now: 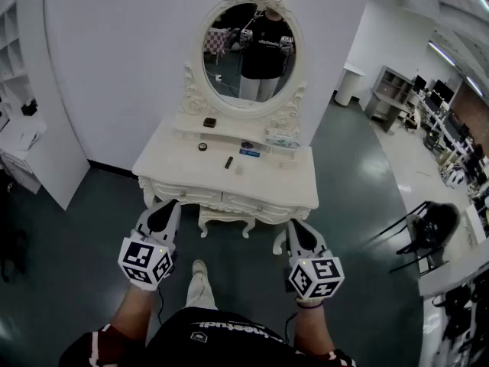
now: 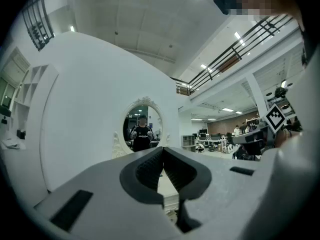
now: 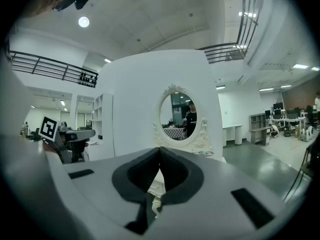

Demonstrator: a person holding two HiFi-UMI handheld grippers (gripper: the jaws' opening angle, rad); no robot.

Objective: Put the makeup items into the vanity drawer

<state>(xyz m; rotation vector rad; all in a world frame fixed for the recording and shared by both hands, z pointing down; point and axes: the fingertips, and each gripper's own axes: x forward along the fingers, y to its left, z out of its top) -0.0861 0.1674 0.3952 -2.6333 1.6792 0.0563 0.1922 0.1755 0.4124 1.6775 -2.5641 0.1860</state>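
A white carved vanity table (image 1: 176, 167) with an oval mirror (image 1: 249, 48) stands ahead of me. On its top lie small makeup items: a dark round compact (image 1: 208, 122), a small round pot (image 1: 202, 147), a dark lipstick tube (image 1: 228, 162), a blue flat item (image 1: 249, 153) and a pale box (image 1: 282, 138). The front drawers (image 1: 191, 196) are closed. My left gripper (image 1: 169, 205) and right gripper (image 1: 297, 225) hang in front of the table, short of its front edge. Both are shut and hold nothing; the left jaws (image 2: 163, 150) and right jaws (image 3: 160, 150) point at the mirror.
A white shelf unit (image 1: 34, 128) stands at the left wall. A black chair (image 1: 432, 228) and office desks sit at the right. Dark green floor surrounds the vanity. The person's shoe (image 1: 199, 269) shows between the grippers.
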